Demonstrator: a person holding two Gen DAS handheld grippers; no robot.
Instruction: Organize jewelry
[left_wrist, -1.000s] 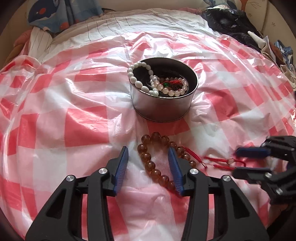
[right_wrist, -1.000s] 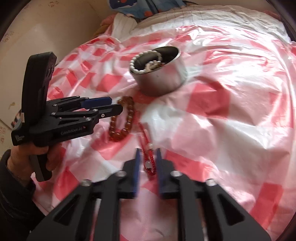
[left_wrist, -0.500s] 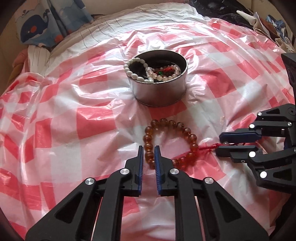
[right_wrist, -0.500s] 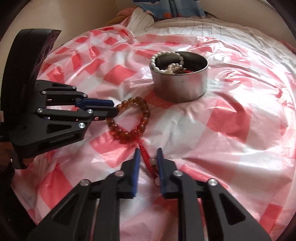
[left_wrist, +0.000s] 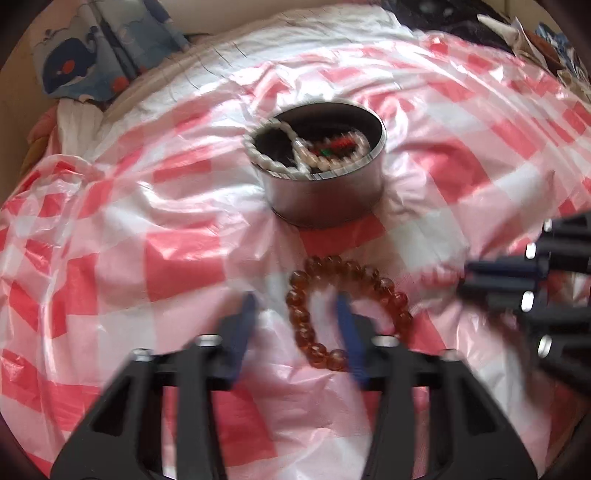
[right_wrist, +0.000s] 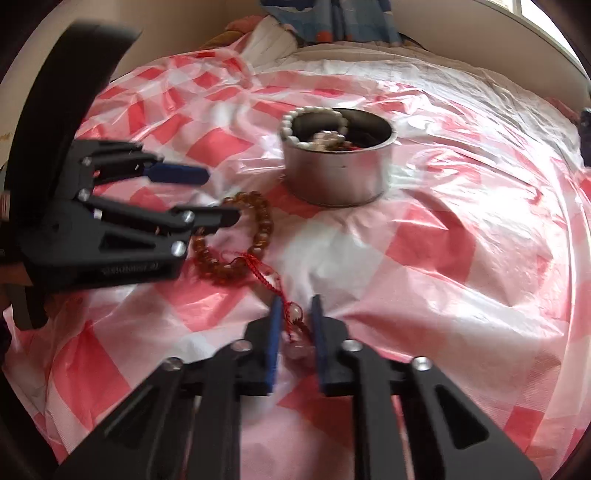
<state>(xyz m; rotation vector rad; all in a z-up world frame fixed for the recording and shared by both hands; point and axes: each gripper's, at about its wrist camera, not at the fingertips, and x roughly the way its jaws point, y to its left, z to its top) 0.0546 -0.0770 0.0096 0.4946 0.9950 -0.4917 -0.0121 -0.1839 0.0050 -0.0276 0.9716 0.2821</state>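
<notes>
**Left grip let go, right one closing on the tassel**

Half a second ago my left hand-held gripper (left_wrist: 295, 301) was clenched on the amber bracelet (left_wrist: 347, 273). Its jaws have just been opening and now stand released, with the near side of the bead loop lying loose between them.

My right hand-held gripper (right_wrist: 295, 302) has just been closing around the bracelet's red tassel cord (right_wrist: 271, 275). The cord and its clear bead sit between the pads, but I cannot tell whether they bite.

The bracelet lies on the checked plastic sheet (left_wrist: 177, 258), just in front of the metal tin (left_wrist: 325, 199), outside it. The pearl strands (left_wrist: 273, 162) are already in the tin. As I read it, the lift into the tin now depends on the tassel grip alone.
</notes>
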